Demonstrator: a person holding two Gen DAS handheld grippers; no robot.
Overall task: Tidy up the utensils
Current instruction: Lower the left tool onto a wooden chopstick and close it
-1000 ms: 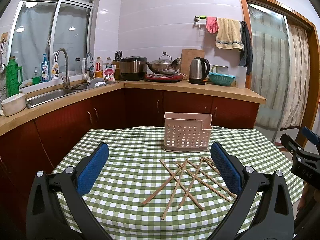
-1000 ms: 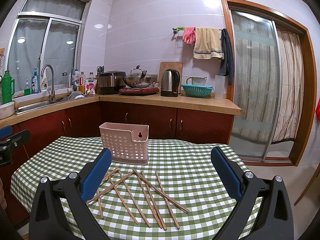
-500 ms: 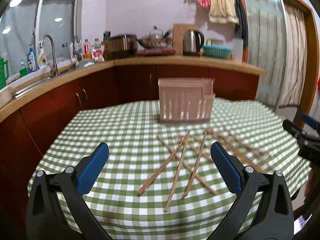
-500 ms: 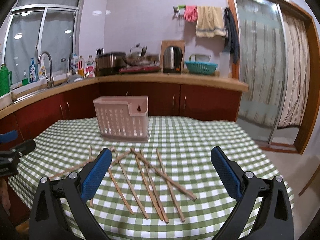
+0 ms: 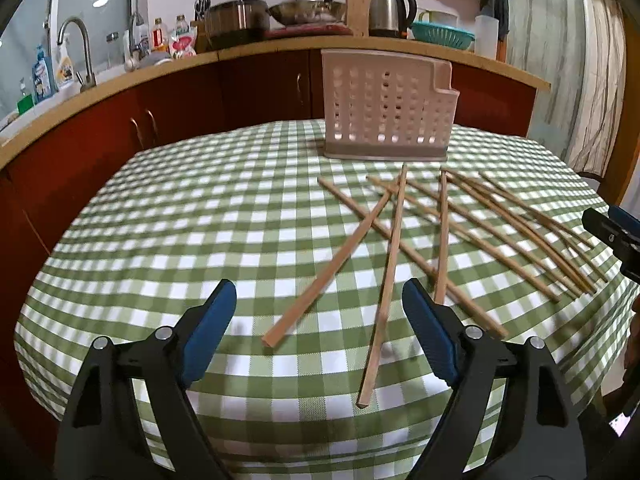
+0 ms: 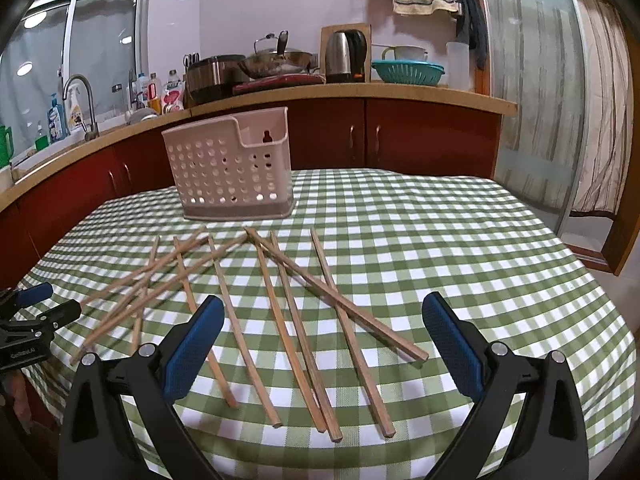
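Several wooden chopsticks [image 5: 394,240] [image 6: 296,320] lie scattered and crossed on the green checked tablecloth [image 5: 180,220] [image 6: 440,240]. Behind them stands a pale pink perforated utensil basket [image 5: 384,108] [image 6: 228,172], upright with nothing visible inside. My left gripper [image 5: 318,300] hangs low over the near ends of two chopsticks; its jaws are closing, and the blue pads touch neither stick. My right gripper [image 6: 323,308] is open above the near ends of several chopsticks, gripping nothing. Each gripper also shows at the edge of the other's view: the left gripper [image 6: 36,312] and the right gripper [image 5: 612,232].
A kitchen counter [image 6: 400,92] wraps behind the table with a kettle [image 6: 346,56], a wok, bottles and a sink tap [image 5: 76,48]. A curtained sliding door [image 6: 532,100] is to the right. The round table's near edge lies just under both grippers.
Both grippers have come down toward the table and tipped downward, so the chopsticks and basket loom larger. The left jaws stand narrower than before; the right jaws keep their width.
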